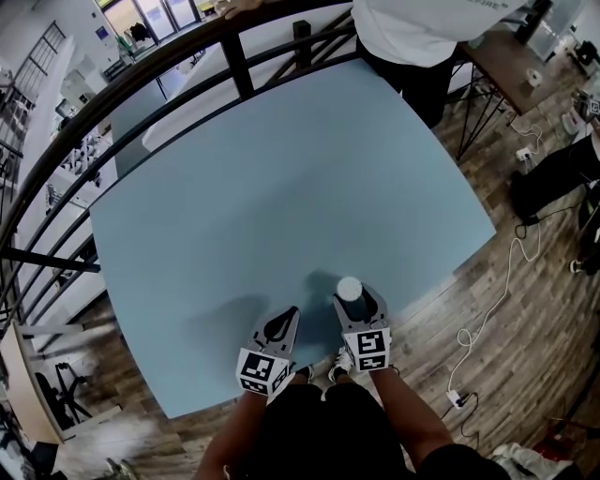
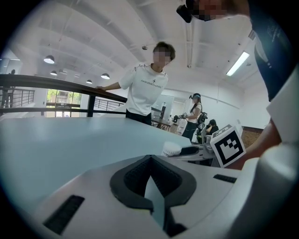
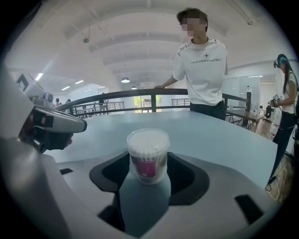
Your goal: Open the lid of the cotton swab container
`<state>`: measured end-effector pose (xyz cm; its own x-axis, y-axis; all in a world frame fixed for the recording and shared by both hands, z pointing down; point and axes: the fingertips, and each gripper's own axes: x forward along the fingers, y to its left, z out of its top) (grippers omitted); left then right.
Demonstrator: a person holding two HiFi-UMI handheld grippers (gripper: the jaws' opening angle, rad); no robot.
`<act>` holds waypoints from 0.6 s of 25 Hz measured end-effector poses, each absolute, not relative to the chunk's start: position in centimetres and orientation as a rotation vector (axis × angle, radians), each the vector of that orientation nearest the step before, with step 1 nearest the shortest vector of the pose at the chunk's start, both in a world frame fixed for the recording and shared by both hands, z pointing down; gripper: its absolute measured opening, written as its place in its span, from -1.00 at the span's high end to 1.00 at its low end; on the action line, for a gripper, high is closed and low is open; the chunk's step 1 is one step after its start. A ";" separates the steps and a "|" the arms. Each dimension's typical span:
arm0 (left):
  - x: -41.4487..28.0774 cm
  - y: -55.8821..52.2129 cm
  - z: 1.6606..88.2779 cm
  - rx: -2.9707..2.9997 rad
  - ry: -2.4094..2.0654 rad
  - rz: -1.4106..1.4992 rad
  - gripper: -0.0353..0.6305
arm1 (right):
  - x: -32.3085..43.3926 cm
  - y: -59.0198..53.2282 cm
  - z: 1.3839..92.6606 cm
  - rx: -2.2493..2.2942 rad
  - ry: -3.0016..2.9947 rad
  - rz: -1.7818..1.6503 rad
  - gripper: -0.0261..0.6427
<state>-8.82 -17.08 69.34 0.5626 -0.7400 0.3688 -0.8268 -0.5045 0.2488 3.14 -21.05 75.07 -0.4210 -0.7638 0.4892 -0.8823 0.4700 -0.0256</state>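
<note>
- Under our two grippers, a pale blue table [image 1: 281, 187] fills most of the head view, and its top is bare apart from what stands at the near edge.
- Around the table we see wooden floor [image 1: 506, 281] to the right, with a white cable [image 1: 514, 255] trailing over it.
- Along the far left side a dark metal railing [image 1: 141, 80] curves past the table.
- At the far edge a person [image 1: 422, 28] in a white T-shirt stands with one hand on that railing.
- Our right gripper [image 1: 359, 298] rests at the near edge of the table with its jaws spread wide. The task's thing stands between them, with a pad close on either side.
- Our left gripper [image 1: 284, 317] lies just beside it, a little nearer to us. Its jaws are closed together with nothing between them, and only bare tabletop shows past the tips.
- Between the right jaws stands the cotton swab container [image 3: 148, 161], a small clear tub with a red label, upright on the table and packed with white swabs.
- On top of it sits its clear round lid [image 3: 148, 138], still in place.
</note>
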 end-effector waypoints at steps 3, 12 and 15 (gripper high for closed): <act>-8.8 -17.0 69.4 2.401 -1.270 0.303 0.86 | 3.1 -21.0 75.3 1.359 -2.315 0.396 0.16; -9.0 -16.7 69.5 2.403 -1.271 0.316 0.86 | 2.8 -21.1 75.6 1.353 -2.349 0.389 0.19; -8.6 -16.8 69.3 2.405 -1.266 0.308 0.86 | 3.0 -21.1 74.4 1.361 -2.367 0.373 0.19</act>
